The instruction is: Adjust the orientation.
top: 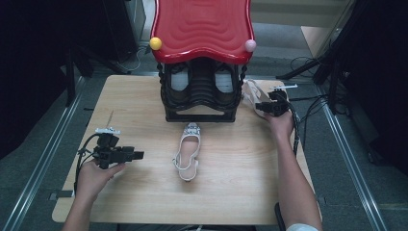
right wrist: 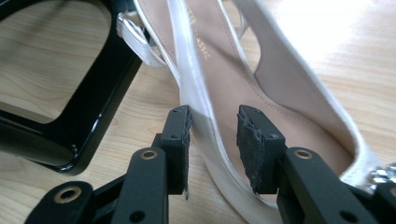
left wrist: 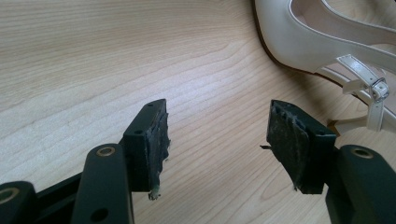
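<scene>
The right gripper straddles the sandal's side wall — fingers unclenched, not gripping — which could slip (left gripper released).

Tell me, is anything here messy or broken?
Yes. The rubber pads on the left gripper look torn and frayed at their edges. Also, one white shoe lies alone mid-table, while its mate sits beside the black rack, between the right gripper's jaws.

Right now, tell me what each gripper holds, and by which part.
Left gripper: open, nothing held. Right gripper: jaws straddle the side wall of the white shoe beside the rack; whether they clamp it cannot be told.
</scene>
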The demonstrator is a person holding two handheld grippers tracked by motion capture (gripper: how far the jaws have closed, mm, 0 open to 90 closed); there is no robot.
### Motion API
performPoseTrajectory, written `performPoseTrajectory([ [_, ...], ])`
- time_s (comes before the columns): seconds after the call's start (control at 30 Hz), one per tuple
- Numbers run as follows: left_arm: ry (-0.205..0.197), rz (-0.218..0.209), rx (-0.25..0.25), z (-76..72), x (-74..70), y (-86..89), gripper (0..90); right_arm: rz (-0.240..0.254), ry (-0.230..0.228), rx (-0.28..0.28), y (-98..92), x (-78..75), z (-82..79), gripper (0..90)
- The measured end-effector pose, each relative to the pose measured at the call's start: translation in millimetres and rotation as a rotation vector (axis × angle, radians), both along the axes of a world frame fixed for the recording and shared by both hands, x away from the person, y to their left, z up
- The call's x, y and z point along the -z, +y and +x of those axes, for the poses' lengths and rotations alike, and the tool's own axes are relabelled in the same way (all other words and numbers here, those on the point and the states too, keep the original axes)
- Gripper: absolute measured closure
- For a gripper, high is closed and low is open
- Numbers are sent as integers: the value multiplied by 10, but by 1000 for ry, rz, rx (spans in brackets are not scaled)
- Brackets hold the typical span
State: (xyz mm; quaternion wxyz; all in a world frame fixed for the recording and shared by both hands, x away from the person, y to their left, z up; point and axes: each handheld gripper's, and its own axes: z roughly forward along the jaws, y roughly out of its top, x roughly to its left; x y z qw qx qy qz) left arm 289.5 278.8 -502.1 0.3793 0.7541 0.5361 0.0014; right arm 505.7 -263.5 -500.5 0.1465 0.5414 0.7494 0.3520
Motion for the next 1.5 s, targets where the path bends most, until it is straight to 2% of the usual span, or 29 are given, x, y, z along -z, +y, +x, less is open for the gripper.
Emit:
performPoseTrajectory([
  [0.07, -7, 5, 1, -8, 5, 14, 393, 35, 15, 5, -10, 39, 19, 649],
  [0.17, 1, 5, -7, -18, 10, 17, 393, 44, 31, -5, 10, 85, 45, 630],
  [0.2, 1, 6, -6, -18, 10, 18, 392, 30, 46, -15, 29, 116, 56, 631],
  [0.27, 1, 5, -7, -18, 10, 17, 393, -8, 20, -33, 52, 146, 53, 645],
  [0.33, 3, 7, -3, -18, 13, 14, 392, -3, 29, -27, 53, 134, 54, 698],
  [0.47, 1, 7, -2, -13, 14, 18, 393, 15, 47, -28, 76, 102, 42, 881],
  [0.57, 1, 7, -2, -12, 14, 24, 392, 13, 34, -9, 78, 41, 28, 884],
  [0.8, 0, 7, 14, 21, 10, -3, 393, 37, 36, -9, 24, -73, -41, 883],
  [0.93, -1, 5, 22, 62, 11, -48, 393, 49, 53, -11, 14, -143, -117, 884],
  [1.1, 0, 2, 51, 134, 6, -105, 392, 45, 12, -29, 2, -237, -264, 884],
  [1.23, 0, 3, 75, 197, 7, -184, 392, 55, -4, -41, -6, -292, -404, 883],
  [1.3, -3, 5, 88, 229, 4, -222, 391, 51, -4, -42, -10, -314, -471, 883],
  [1.37, 2, 1, 97, 268, 2, -263, 392, 69, -3, -45, -26, -327, -559, 882],
  [1.5, 6, -2, 111, 331, 5, -318, 394, 54, -2, -52, -24, -328, -692, 882],
])
